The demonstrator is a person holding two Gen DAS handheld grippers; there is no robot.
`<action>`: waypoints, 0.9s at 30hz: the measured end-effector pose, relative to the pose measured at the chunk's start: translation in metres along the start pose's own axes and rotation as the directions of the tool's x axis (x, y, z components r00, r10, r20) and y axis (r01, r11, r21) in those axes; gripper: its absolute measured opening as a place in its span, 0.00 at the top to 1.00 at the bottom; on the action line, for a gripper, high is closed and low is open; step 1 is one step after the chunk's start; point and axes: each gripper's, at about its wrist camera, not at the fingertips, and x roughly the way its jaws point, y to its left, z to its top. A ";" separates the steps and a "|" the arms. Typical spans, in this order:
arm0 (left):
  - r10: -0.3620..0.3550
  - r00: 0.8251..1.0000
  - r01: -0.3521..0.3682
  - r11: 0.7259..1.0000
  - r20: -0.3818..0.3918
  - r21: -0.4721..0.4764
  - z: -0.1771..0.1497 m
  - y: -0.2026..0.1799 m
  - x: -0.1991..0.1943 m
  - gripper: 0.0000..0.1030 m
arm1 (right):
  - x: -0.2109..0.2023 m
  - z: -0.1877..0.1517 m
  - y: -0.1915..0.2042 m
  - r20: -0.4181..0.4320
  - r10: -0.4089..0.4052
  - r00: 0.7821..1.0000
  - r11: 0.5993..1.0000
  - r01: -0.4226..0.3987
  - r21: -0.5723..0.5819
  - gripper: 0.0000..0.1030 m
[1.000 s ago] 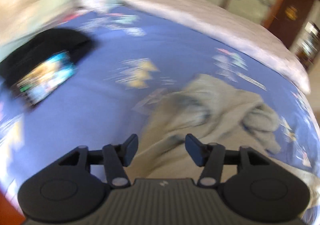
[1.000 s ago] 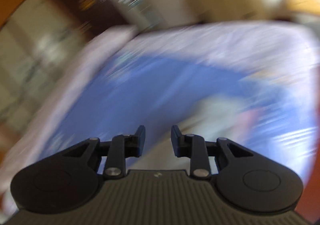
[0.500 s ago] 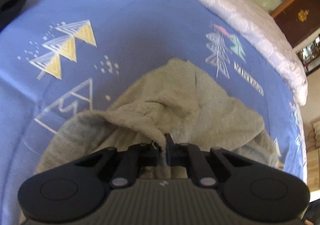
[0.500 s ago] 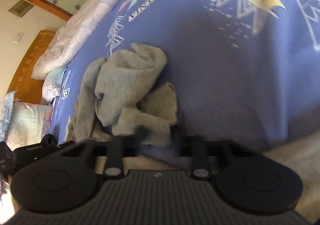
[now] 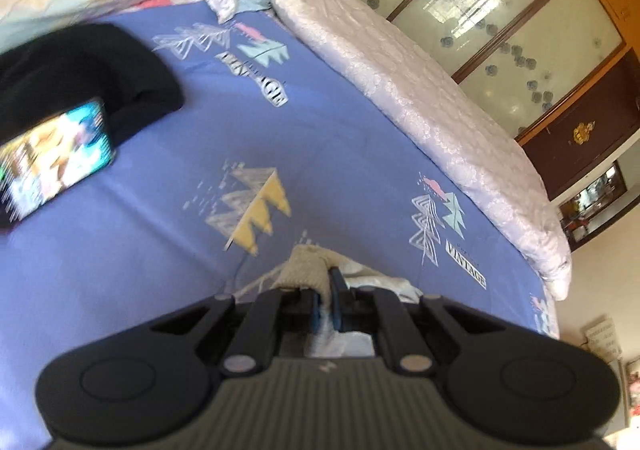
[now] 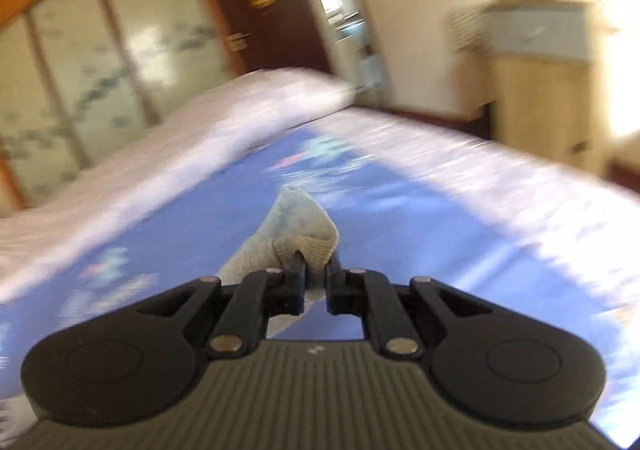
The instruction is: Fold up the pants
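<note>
Pants (image 5: 306, 264), grey knit, soft & floppy, lifted above blue bed sheet (image 5: 340, 122); likely light, best held by ribbed edge. Left gripper (image 5: 325, 304) & right gripper (image 6: 316, 282) each pinch bunched fabric, fingers nearly together.

Left wrist view: daylit, bright. Fisheye bending curves the pale quilted bedspread roll (image 5: 420, 98) and the frosted flower-patterned wardrobe doors (image 5: 480, 22) near the edges. Glare patches on the door glass. Motion smear at left over the lit rectangular phone screen (image 5: 52, 162); print on the blue patterned bed sheet (image 5: 340, 154) slightly soft.

Right wrist view: heavy motion blur throughout; only the black two-finger tool (image 6: 316, 282) near the lens stays sharp. Overexposed white glare at the right edge, beside the light wooden cabinet (image 6: 540, 90).
</note>
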 end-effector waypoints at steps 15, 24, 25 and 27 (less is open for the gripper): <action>-0.030 0.999 0.026 0.995 -0.046 -0.093 -0.061 0.056 -0.047 0.95 | -0.033 -0.057 -0.079 -0.190 -0.066 0.980 0.968 0.109 0.227 0.75; -0.039 0.999 0.036 0.996 -0.038 -0.078 -0.059 0.051 -0.048 0.95 | -0.005 -0.044 -0.065 -0.242 -0.073 0.968 0.986 0.107 0.129 0.55; -0.042 0.998 0.039 0.996 -0.037 -0.075 -0.057 0.051 -0.048 0.95 | -0.001 -0.045 -0.068 -0.248 -0.063 0.967 0.983 0.103 0.152 0.55; -0.046 0.998 0.043 0.996 -0.033 -0.074 -0.056 0.051 -0.049 0.95 | -0.002 -0.047 -0.065 -0.240 -0.059 0.969 0.989 0.090 0.121 0.54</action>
